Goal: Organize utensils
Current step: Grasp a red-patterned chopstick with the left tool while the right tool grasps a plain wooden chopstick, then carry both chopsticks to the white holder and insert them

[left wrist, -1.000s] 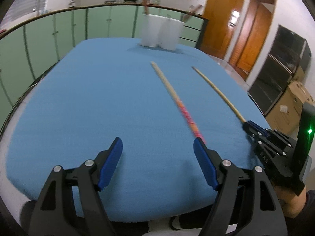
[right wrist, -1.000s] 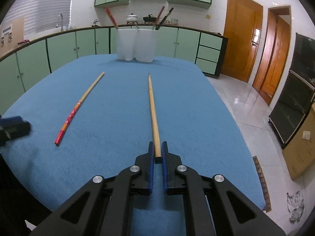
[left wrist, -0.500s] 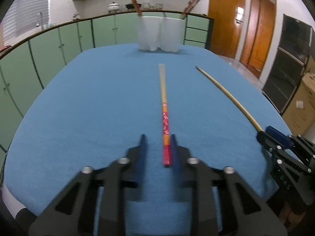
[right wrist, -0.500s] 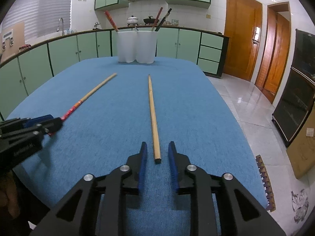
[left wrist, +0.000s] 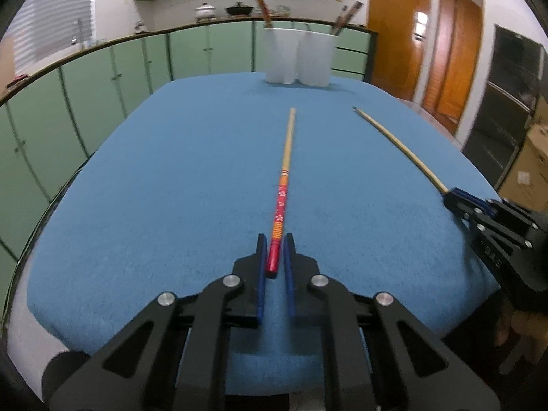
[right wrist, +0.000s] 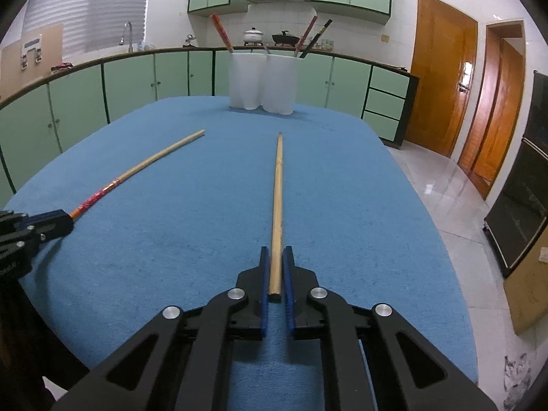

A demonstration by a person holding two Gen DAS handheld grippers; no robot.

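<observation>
- The left gripper (left wrist: 274, 253) pinches the red end of a red-patterned chopstick (left wrist: 285, 178); its blue pads press both sides of the stick.
- The chopstick lies along the blue cloth-covered desk (left wrist: 154, 178), its bare wooden tip pointing toward the far end.
- The right gripper (right wrist: 275, 267) has its jaws closing on the thick end of a plain wooden chopstick (right wrist: 277, 188), which lies between the blue pads and flat on the desk.
- The two chopsticks lie apart, side by side.
- Two white holders (right wrist: 262, 82) stand touching at the far end of the desk, each with chopsticks leaning in it.
</observation>
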